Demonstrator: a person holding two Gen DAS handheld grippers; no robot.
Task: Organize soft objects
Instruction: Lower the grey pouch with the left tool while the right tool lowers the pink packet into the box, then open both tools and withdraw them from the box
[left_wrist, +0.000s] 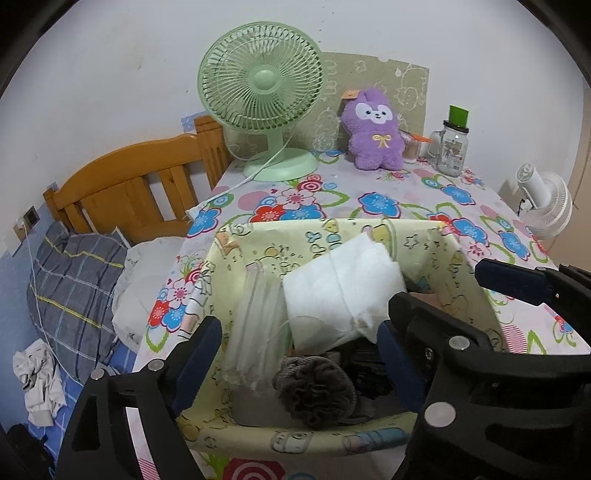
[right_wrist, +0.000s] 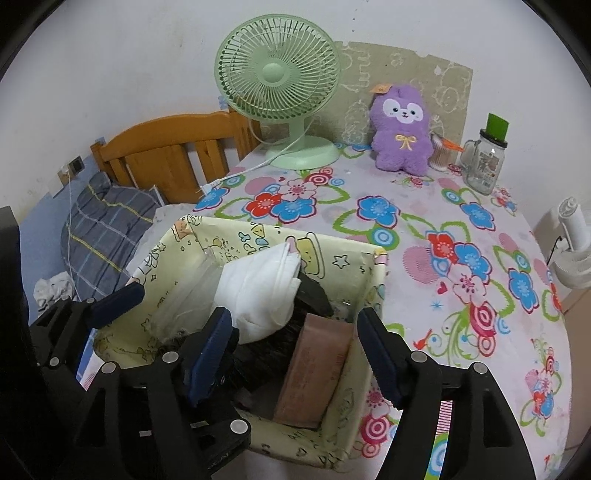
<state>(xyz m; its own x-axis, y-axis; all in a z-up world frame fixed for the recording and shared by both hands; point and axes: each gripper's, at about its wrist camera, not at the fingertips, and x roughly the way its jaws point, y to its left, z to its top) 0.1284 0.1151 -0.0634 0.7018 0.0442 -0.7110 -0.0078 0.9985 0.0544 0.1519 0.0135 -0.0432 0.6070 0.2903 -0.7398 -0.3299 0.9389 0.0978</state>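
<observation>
1. Left gripper (left_wrist: 299, 354) – jaws wide apart, holding nothing, straddling the bin (left_wrist: 461, 273).
2. Right gripper (right_wrist: 295, 350) – jaws likewise spread and empty, over the same bin (right_wrist: 347, 269).
3. In the bin: white cloth (left_wrist: 340, 284), grey knit (left_wrist: 314, 391), pink pack (right_wrist: 314, 373).
4. Farther on the bench (right_wrist: 424, 221): purple plush (right_wrist: 400, 129), fan (right_wrist: 277, 77), jar (right_wrist: 484, 162).

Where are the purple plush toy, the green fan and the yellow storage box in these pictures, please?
purple plush toy (left_wrist: 373, 138): left wrist view, its belly.
green fan (right_wrist: 277, 70): right wrist view, grille centre.
yellow storage box (right_wrist: 373, 284): right wrist view, right wall.
</observation>
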